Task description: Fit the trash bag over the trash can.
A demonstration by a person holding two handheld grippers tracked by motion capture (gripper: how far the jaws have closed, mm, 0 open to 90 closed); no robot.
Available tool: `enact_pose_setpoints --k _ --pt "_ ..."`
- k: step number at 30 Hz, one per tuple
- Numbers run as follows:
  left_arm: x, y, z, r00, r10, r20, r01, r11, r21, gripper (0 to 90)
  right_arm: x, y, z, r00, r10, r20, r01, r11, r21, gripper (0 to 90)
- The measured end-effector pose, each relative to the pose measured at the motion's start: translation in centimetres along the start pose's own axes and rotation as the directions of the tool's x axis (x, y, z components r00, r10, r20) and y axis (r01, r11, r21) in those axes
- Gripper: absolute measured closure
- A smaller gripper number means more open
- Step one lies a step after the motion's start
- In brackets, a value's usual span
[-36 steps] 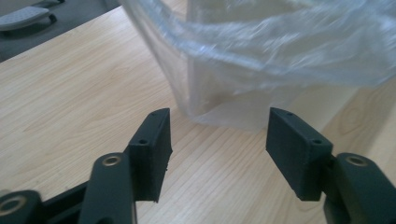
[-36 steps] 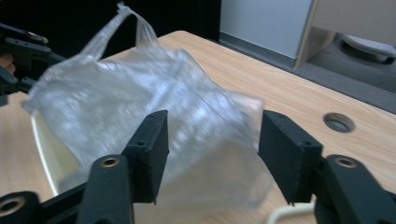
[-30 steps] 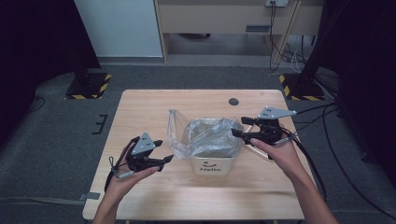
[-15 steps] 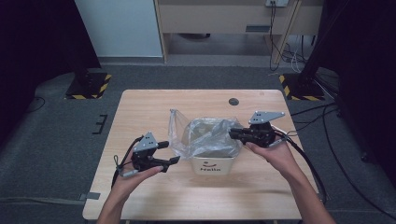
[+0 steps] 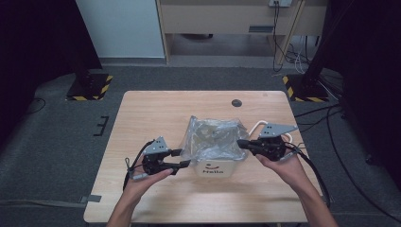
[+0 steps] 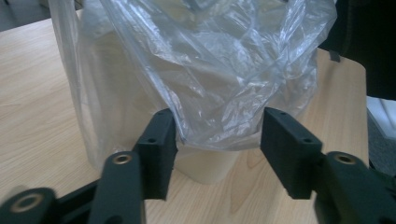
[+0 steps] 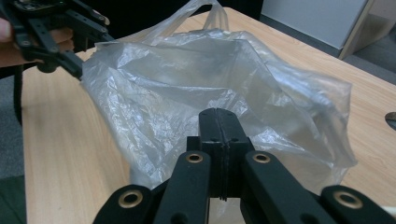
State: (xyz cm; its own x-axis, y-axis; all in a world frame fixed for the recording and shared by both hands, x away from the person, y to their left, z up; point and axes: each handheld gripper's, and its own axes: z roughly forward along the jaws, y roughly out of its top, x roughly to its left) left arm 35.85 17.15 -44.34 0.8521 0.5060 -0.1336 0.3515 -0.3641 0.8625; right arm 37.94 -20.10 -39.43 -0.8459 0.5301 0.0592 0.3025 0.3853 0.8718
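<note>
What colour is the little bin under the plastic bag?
White, with a dark smile and word printed on the front. The bin shows best in the high view, under the clear bag.

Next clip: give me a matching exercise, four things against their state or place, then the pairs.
Things:
1 left gripper
2 right gripper
3 plastic bag
4 white bin

States:
A jaws shut on the bag's edge
B stands on the table, printed "Hello"
C jaws apart around a fold of bag
D clear, crumpled, draped over the bin

Pairs: 1-C, 2-A, 3-D, 4-B
</note>
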Motion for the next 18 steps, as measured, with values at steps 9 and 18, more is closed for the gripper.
enact_pose_setpoints --k 9,18 --pt "-0.7 0.0 0.6 0.999 0.042 -0.013 -0.041 0.9988 0.025 60.7 0.8 -2.0 -0.3 1.0 0.003 -0.006 -0.003 1.0 0.01 75.9" --pt "-1.0 -0.2 0.8 0.9978 0.058 -0.032 -0.058 0.9983 0.014 82.4 1.5 -3.3 -1.4 0.9999 -0.01 -0.01 0.01 1.0 -0.001 89.7"
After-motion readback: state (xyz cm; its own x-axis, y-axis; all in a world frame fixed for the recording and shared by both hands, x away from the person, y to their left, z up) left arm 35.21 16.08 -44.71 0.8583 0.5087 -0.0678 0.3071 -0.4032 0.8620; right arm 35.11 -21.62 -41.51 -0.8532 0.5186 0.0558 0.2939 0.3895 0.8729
